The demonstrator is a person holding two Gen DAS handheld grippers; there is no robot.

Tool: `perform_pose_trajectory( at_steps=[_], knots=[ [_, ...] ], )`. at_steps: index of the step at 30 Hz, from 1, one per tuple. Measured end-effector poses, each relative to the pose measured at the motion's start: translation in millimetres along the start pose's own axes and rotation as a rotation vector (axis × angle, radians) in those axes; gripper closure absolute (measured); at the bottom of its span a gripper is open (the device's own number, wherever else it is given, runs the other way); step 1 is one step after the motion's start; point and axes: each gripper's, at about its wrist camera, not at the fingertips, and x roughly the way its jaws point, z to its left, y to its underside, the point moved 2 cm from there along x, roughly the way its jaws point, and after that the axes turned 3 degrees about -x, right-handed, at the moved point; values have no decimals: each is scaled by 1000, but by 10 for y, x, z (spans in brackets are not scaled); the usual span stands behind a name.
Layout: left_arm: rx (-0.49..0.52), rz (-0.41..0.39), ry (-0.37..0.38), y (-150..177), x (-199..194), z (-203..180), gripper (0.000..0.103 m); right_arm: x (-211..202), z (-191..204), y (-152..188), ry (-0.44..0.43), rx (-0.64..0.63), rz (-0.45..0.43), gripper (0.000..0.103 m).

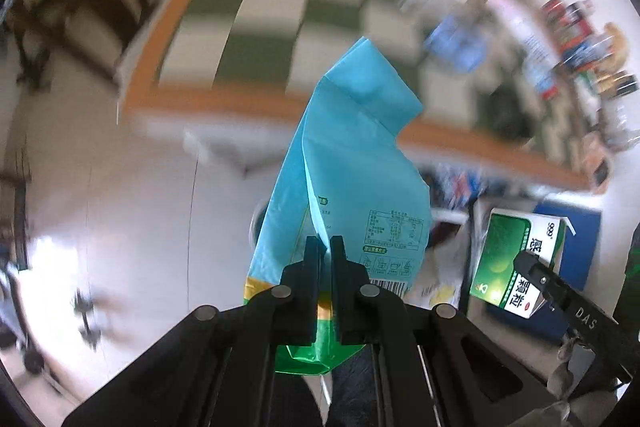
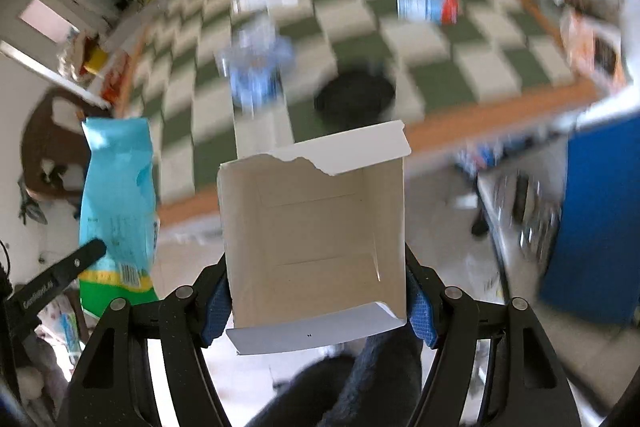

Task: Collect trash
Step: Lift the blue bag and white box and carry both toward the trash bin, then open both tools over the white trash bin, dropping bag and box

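Observation:
My left gripper is shut on a light blue snack bag with a green and yellow bottom, held up in the air; the bag also shows at the left of the right wrist view. My right gripper is shut on an open, empty cardboard box with a torn flap, its white inside facing the camera. The same box shows its green printed outside in the left wrist view, held by the right gripper's finger. Both items hang above the floor, in front of the table edge.
A green-and-white checkered table with an orange edge lies ahead, strewn with blurred packages, a crumpled blue wrapper and a black round object. A blue bin stands at the right. Shelves stand far left.

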Motion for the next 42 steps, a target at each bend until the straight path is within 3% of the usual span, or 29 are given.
perform_pose_trajectory(
  at_steps=[3, 6, 9, 14, 18, 20, 21, 22, 23, 27, 28, 32, 37, 42],
  knots=[
    [-52, 91, 16, 135, 540, 231, 100, 557, 12, 450, 20, 14, 105, 30],
    [-106, 160, 22, 136, 1351, 410, 100, 1160, 16, 717, 35, 1, 161, 30],
    [-139, 209, 26, 76, 2124, 538, 100, 1799, -10, 833, 38, -7, 194, 30],
    [-135, 303, 52, 20, 3435, 655, 96, 3220, -162, 1005, 12, 1, 267, 29],
    [-89, 331, 29, -23, 4074, 661, 92, 4176, -267, 1153, -48, 27, 324, 24],
    [-90, 311, 35, -35, 4181, 702, 66, 4505, -277, 1192, -75, 8, 343, 18],
    [-98, 295, 37, -41, 4211, 730, 24, 4639, -268, 1222, -85, 4, 354, 16],
    [-105, 282, 39, -48, 4235, 756, 0, 4704, -275, 1239, -92, 5, 355, 6],
    [-114, 264, 43, -45, 4232, 787, 0, 4799, -278, 1258, -107, 2, 357, 1],
    [-114, 205, -14, -24, 4109, 954, 0, 4896, -263, 1288, -83, -38, 357, 0],
    [-101, 177, -12, -19, 4061, 1011, 0, 4871, -247, 1293, -66, -51, 350, 0],
    [-31, 53, -126, 30, 3760, 1027, 0, 4683, -179, 1313, 51, -115, 322, 0],
    [-5, 36, -170, 159, 3433, 1000, 0, 4420, -82, 1292, 177, -184, 288, 0],
    [20, 41, -183, 302, 3063, 943, 0, 4070, 24, 1255, 200, -199, 268, 0]
  ],
)
